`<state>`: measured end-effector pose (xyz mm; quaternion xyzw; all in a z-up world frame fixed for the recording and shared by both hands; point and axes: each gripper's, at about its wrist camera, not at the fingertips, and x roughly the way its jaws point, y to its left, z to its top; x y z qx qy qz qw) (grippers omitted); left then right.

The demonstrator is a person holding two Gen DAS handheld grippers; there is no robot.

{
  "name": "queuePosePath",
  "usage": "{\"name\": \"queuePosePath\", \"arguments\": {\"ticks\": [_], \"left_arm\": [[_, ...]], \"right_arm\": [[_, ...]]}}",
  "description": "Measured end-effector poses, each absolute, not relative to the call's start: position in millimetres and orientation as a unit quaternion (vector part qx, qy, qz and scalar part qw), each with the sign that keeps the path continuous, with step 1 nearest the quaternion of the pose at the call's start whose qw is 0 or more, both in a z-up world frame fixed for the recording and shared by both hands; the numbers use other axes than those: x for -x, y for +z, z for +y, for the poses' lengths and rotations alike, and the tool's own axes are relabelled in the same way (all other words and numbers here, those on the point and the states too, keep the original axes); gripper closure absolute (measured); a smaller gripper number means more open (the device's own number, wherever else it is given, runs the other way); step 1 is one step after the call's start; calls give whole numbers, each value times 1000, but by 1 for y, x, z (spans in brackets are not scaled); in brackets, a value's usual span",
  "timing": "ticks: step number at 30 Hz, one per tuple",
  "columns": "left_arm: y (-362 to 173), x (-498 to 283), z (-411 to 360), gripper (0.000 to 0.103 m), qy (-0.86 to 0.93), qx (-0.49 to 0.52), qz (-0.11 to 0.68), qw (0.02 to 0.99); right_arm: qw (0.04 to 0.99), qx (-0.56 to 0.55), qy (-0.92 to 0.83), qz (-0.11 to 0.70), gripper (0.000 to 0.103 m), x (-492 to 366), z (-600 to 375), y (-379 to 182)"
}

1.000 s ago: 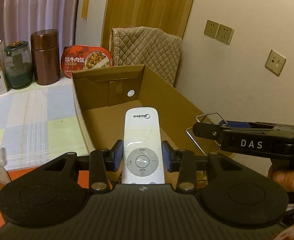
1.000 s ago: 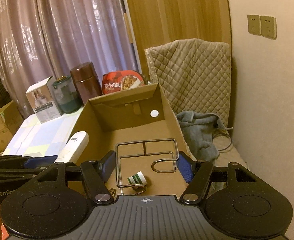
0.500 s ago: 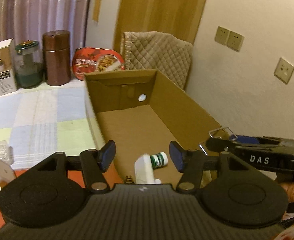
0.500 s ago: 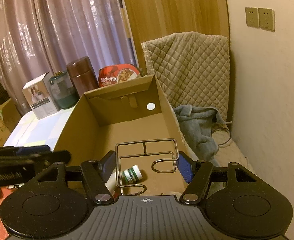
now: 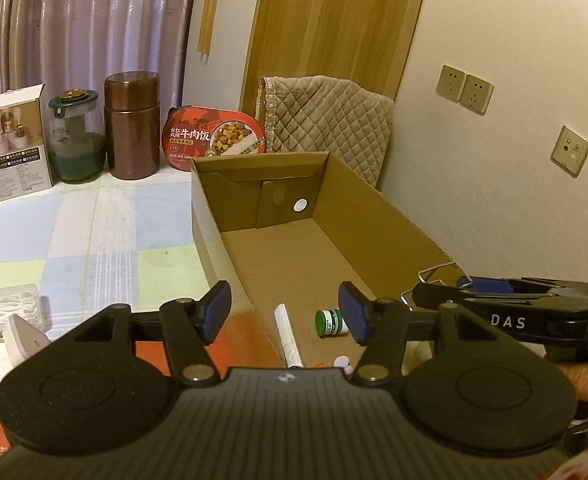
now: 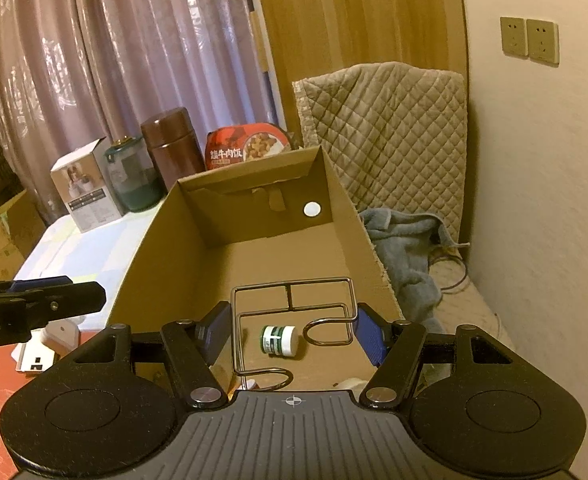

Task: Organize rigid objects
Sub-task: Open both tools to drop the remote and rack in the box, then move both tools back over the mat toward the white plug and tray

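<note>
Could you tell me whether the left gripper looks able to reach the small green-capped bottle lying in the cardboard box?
Probably yes: the left gripper has open, empty jaws just above the green-capped bottle, and the cardboard box is open-topped.

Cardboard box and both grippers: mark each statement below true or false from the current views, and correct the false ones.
1. The white remote control lies inside the cardboard box. True.
2. The left gripper is clamped on the remote. False: its jaws stand apart with nothing between them.
3. The right gripper holds a wire rack. True.
4. The small green-capped bottle stands upright on the tablecloth. False: it lies on its side in the box.
5. The brown canister is in the box. False: it stands on the table behind it.
</note>
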<state>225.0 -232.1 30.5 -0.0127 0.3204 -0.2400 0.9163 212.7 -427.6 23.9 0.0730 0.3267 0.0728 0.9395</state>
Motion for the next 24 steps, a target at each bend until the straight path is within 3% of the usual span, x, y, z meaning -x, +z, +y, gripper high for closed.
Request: {"name": "queuePosePath", "arguments": {"ticks": [7, 11, 24], "left_arm": [[27, -227, -226, 49, -239, 17, 323, 916], [28, -226, -220, 49, -233, 11, 322, 918], [67, -190, -170, 49, -215, 16, 288, 933]], "right_arm": [[939, -79, 78, 325, 40, -217, -424, 21], [944, -92, 73, 308, 21, -215, -424, 28], [962, -93, 94, 238, 21, -176, -393, 101]]}}
